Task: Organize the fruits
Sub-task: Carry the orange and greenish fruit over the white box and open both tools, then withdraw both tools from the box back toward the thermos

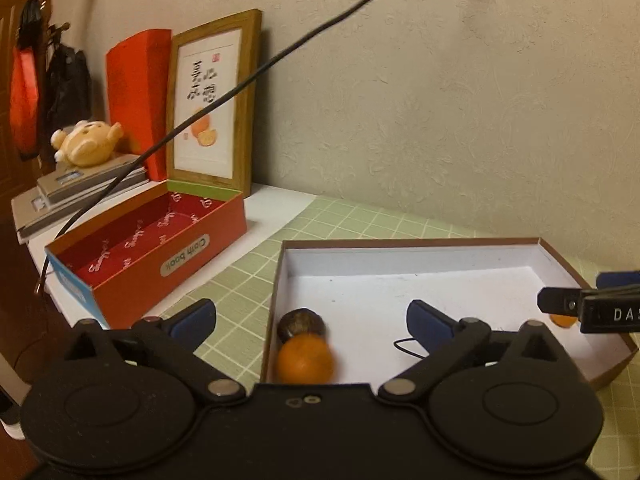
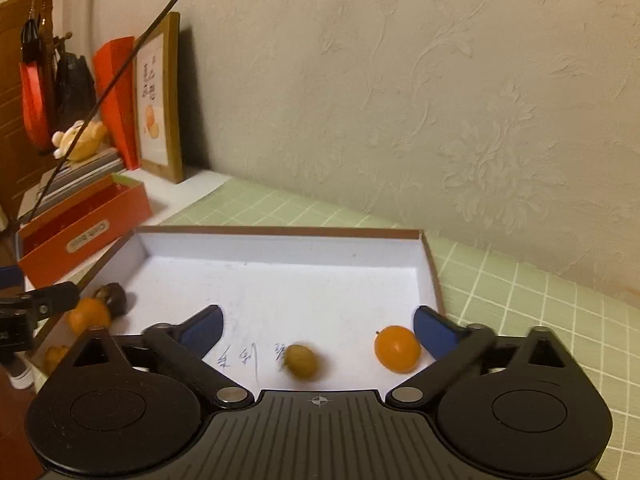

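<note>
A shallow white box with a brown rim lies on the green gridded mat. In its near left corner an orange fruit touches a dark brown round fruit. My left gripper stands open just above them, its left finger outside the box wall. In the right wrist view my right gripper is open over the box floor. A blurred yellow-green fruit and an orange fruit lie loose between its fingers. Neither gripper holds anything.
An open red box labelled "Cloth book" sits left of the white box. Behind it stand a framed picture, a red folder and a plush toy on stacked books. A black cable crosses the view. The wall is close behind.
</note>
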`<act>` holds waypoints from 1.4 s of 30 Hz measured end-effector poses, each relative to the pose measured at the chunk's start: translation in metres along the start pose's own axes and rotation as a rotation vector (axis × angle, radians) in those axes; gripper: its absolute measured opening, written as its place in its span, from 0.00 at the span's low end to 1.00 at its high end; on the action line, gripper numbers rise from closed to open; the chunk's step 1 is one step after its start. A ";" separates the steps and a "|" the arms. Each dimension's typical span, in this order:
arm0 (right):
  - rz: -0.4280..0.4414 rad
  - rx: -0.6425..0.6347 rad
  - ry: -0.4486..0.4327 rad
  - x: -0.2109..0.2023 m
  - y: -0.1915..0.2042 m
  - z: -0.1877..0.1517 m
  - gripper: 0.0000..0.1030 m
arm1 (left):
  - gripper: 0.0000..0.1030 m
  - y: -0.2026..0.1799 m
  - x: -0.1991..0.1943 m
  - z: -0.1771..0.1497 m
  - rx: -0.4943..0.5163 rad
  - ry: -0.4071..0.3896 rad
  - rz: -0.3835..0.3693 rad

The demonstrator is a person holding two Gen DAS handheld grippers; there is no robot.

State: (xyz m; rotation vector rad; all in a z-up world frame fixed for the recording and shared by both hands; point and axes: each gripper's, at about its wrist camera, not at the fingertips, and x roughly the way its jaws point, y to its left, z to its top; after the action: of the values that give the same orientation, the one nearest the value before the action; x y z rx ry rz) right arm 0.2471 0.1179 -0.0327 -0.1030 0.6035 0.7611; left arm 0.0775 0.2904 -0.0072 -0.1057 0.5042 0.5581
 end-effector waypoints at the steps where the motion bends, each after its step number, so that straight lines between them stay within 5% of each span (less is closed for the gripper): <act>1: 0.010 0.002 0.005 0.000 0.000 0.001 0.98 | 0.93 0.001 0.001 0.000 -0.001 0.006 -0.005; 25: 0.007 0.003 0.014 -0.006 -0.003 0.002 1.00 | 0.94 0.007 -0.009 0.005 -0.035 0.006 -0.016; 42: -0.063 0.048 -0.043 -0.105 -0.054 -0.005 1.00 | 0.94 -0.037 -0.062 0.014 0.014 -0.032 -0.105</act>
State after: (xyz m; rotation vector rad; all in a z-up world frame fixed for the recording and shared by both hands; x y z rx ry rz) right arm 0.2219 0.0119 0.0143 -0.0608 0.5747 0.6859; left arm 0.0581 0.2322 0.0339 -0.1087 0.4685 0.4524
